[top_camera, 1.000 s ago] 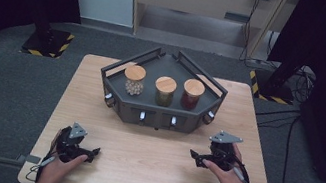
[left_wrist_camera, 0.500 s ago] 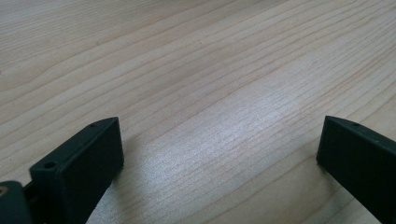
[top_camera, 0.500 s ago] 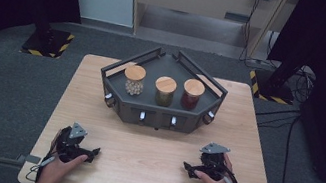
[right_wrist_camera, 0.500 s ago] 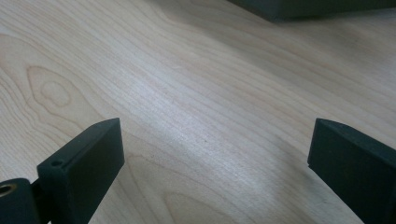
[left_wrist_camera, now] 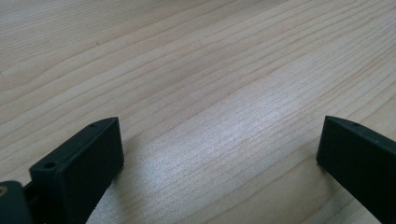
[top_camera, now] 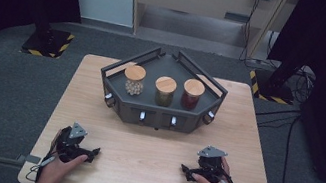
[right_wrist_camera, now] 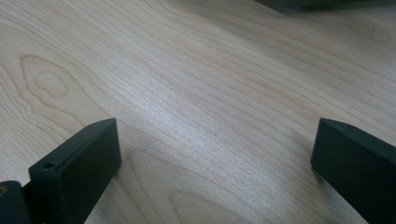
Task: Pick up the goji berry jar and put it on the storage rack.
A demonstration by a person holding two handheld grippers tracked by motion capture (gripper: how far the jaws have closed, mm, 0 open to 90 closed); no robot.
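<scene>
The counter (top_camera: 161,147) is pale wood with long, fine grain and a knot-like swirl seen in the right gripper view. The left tool (top_camera: 89,151) rests low on it at the near edge, its blunt black rectangular jaws spread wide with only bare wood between them (left_wrist_camera: 219,135). The right tool (top_camera: 188,169) sits at the opposite near corner, also released; its jaws have just been opening further, and nothing lies between them (right_wrist_camera: 215,135).

Well ahead of both tools, and between them, stands a dark grey angular tray (top_camera: 159,116) with raised rails and small knobs along its front. It holds three clear round jars with flat wooden lids: a jar of pale lumps (top_camera: 134,80) nearer the left tool's side, a greenish jar (top_camera: 164,91) in the middle, and a reddish jar (top_camera: 192,94) toward the right tool's side. What the jars contain is too small to tell.

The person's forearms are cut off by the bottom edge. A second ago the right tool was higher and farther forward; it has since come down toward the near edge, while the left tool has kept its place.
</scene>
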